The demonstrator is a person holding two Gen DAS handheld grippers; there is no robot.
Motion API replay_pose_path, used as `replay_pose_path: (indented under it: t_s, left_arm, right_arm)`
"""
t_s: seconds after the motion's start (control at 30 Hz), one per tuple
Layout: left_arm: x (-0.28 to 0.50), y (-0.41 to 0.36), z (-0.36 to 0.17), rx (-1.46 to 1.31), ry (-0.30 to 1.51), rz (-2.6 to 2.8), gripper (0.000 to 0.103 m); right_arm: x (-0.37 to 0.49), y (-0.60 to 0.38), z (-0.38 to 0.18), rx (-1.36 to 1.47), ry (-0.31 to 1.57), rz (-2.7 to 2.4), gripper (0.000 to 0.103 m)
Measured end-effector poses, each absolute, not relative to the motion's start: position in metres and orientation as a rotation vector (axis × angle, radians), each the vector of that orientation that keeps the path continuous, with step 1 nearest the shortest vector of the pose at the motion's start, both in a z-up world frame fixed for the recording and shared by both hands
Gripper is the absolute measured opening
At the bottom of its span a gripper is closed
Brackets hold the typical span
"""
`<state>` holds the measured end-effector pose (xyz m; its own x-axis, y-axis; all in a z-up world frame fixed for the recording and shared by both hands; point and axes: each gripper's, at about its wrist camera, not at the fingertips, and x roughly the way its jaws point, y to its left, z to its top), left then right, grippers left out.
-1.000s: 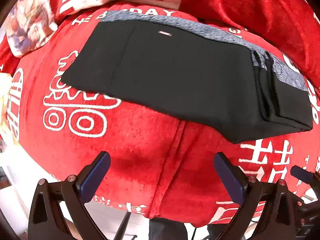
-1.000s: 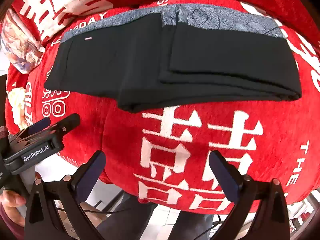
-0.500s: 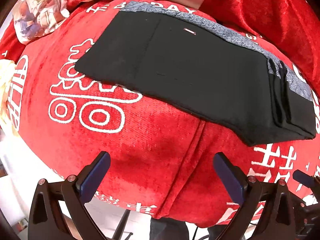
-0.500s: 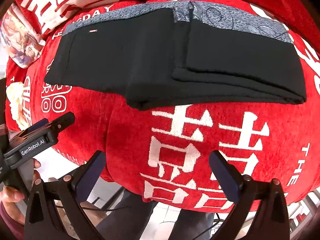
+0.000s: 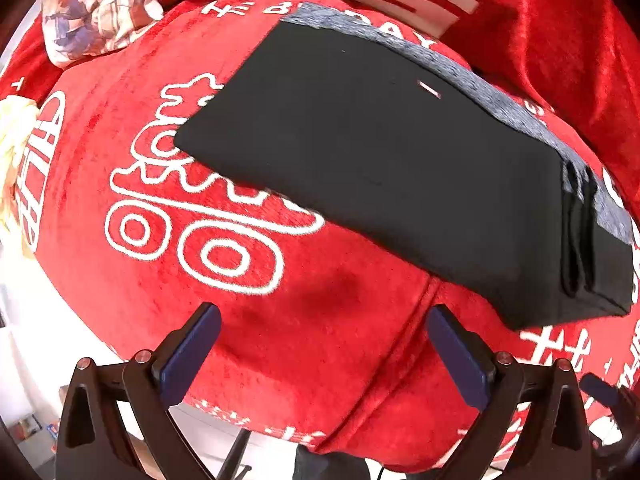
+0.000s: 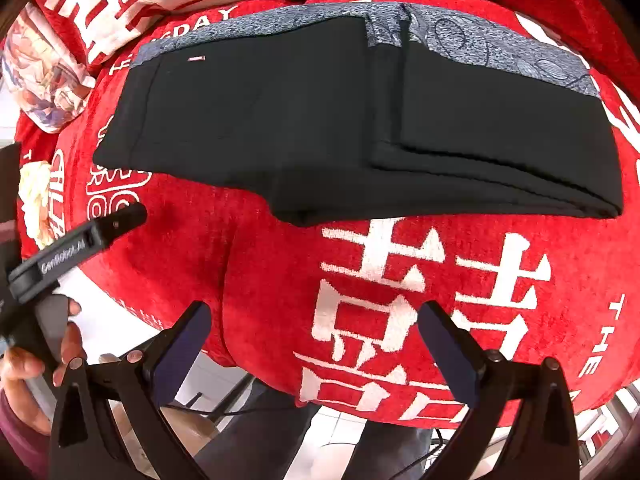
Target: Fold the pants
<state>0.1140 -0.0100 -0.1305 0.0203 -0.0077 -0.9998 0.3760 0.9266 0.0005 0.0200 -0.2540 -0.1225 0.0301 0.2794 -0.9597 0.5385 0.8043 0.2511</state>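
The black pants [image 5: 392,160] with a grey patterned waistband [image 5: 480,84] lie folded flat on the red cloth-covered table [image 5: 248,320]. In the right wrist view the pants [image 6: 320,120] show stacked folded layers at the right end. My left gripper [image 5: 324,344] is open and empty, hovering over the table's front edge, short of the pants. My right gripper [image 6: 316,340] is open and empty, also in front of the pants. The left gripper's body [image 6: 72,248] shows at the left of the right wrist view, held in a hand.
The red cloth carries white characters [image 6: 420,300] and drapes over the front edge. A patterned cushion [image 5: 96,8] lies at the far left; it also shows in the right wrist view [image 6: 44,76]. A pale yellow object [image 5: 10,160] sits at the left edge.
My left gripper has swung left, so the pants now sit further right in its view. My right gripper has drifted slightly left. Both stay open; the pants have not moved.
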Motion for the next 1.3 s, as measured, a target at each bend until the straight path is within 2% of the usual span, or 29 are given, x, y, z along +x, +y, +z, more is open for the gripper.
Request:
replay_pose_path:
  t_s: [1.3]
  left_arm:
    - [0.173, 0.000, -0.148, 0.144, 1.525, -0.300, 0.103]
  right_arm:
    - [0.039, -0.234, -0.135, 0.681, 1.567, -0.158, 0.103]
